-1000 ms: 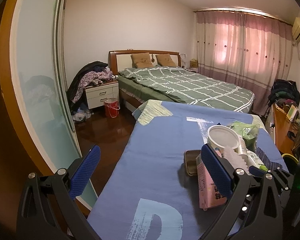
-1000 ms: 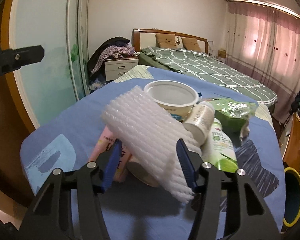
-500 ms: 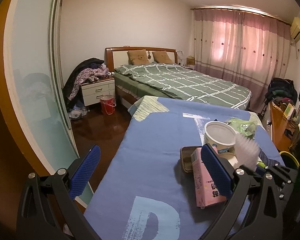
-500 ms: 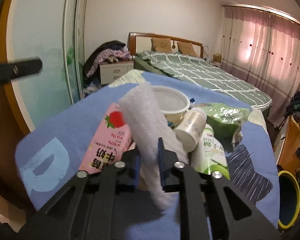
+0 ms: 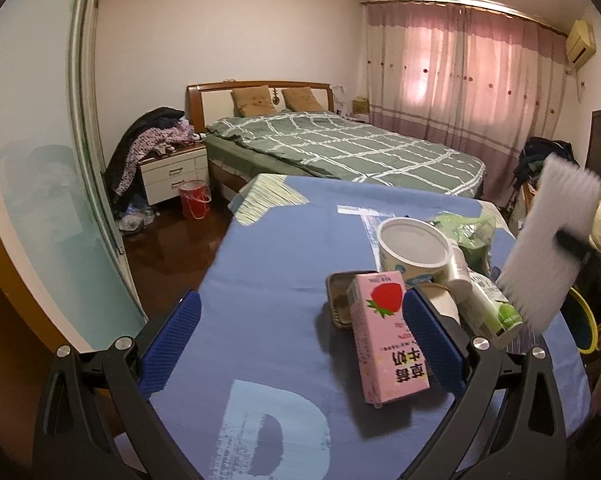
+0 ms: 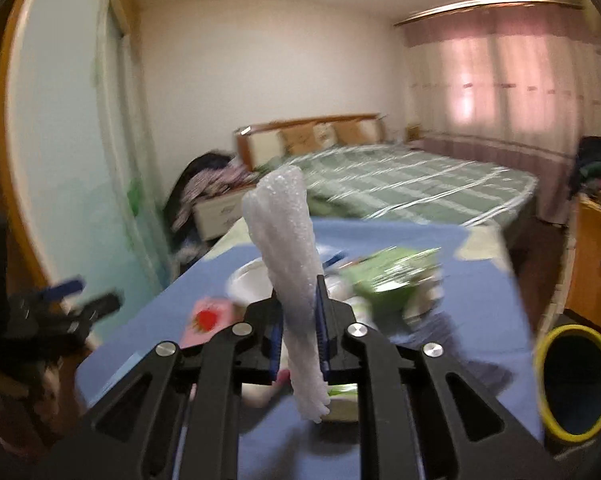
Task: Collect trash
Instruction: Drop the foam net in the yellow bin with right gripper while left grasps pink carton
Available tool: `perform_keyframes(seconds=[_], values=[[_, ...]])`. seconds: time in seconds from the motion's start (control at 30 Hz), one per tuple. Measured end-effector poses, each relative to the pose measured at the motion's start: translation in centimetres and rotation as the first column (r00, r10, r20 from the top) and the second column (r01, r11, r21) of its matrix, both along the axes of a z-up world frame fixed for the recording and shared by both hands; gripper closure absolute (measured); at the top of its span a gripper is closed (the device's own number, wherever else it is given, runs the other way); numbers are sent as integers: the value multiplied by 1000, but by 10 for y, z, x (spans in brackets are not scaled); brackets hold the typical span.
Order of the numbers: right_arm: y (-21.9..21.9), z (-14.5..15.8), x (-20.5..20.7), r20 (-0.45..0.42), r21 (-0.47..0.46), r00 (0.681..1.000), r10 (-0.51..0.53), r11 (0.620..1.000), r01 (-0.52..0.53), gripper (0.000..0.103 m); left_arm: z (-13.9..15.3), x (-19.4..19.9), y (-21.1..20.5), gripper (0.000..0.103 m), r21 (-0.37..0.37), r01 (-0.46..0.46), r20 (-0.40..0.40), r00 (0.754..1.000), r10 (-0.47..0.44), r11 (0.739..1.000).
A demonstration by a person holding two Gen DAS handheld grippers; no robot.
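Right wrist view shows my right gripper [image 6: 298, 330] clenched on the white foam sleeve [image 6: 286, 248], lifted clear of the table [image 6: 488, 292], with the yellow-rimmed bin [image 6: 576, 384] off the table's right edge. My left gripper [image 5: 296, 344] is released, the pink milk carton [image 5: 384, 336] between its pads. Cup [image 5: 414, 246], bottle and green bag remain, I judge.

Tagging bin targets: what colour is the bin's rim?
Yellow rim on the bin, dark inside. It shows best in the right wrist view, lower right.
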State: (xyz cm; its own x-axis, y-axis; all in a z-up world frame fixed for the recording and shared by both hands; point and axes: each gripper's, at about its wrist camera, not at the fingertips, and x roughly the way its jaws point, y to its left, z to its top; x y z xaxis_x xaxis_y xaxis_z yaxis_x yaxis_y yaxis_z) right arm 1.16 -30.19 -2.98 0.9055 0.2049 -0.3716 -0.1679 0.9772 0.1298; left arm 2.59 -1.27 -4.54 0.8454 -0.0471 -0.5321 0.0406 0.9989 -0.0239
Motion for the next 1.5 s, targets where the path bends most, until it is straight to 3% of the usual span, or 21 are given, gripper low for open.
perform_keyframes(seconds=[0.1, 0.17, 0.27, 0.4, 0.7, 0.77, 0.8, 0.87, 1.07, 1.5], values=[[-45, 6, 0, 17, 34, 989, -147, 989, 147, 89, -4, 2, -8, 4, -2, 12, -10, 1000, -12, 1000], [-82, 3, 1, 7, 64, 960, -279, 958, 278, 89, -8, 5, -12, 4, -9, 24, -20, 999, -24, 1000], [-135, -13, 6, -47, 94, 882, -469, 877, 471, 89, -13, 9, -21, 4, 2, 43, -35, 998, -43, 999], [-195, -44, 13, -141, 76, 733, -665, 731, 678, 89, -19, 17, -34, 4, 15, 67, -57, 996, -66, 998], [-257, -97, 24, -295, 23, 511, -808, 528, 849, 87, -34, 35, -47, 4, 15, 76, -102, 992, -74, 997], [-266, -107, 23, -322, 23, 478, -817, 498, 867, 77, -38, 39, -49, 4, 17, 76, -110, 991, -74, 997], [-270, -107, 22, -321, 37, 476, -819, 491, 870, 66, -40, 41, -50, 4, 17, 76, -114, 991, -73, 997], [-265, -106, 17, -304, 40, 464, -832, 476, 879, 54, -44, 45, -52, 4, 9, 76, -125, 989, -75, 997], [-253, -98, 16, -252, 7, 460, -852, 473, 881, 45, -56, 52, -56, 4, -9, 73, -162, 984, -74, 997], [-249, -95, 17, -231, 0, 468, -853, 481, 877, 40, -74, 64, -72, 7, -2, 47, -205, 978, -46, 999]])
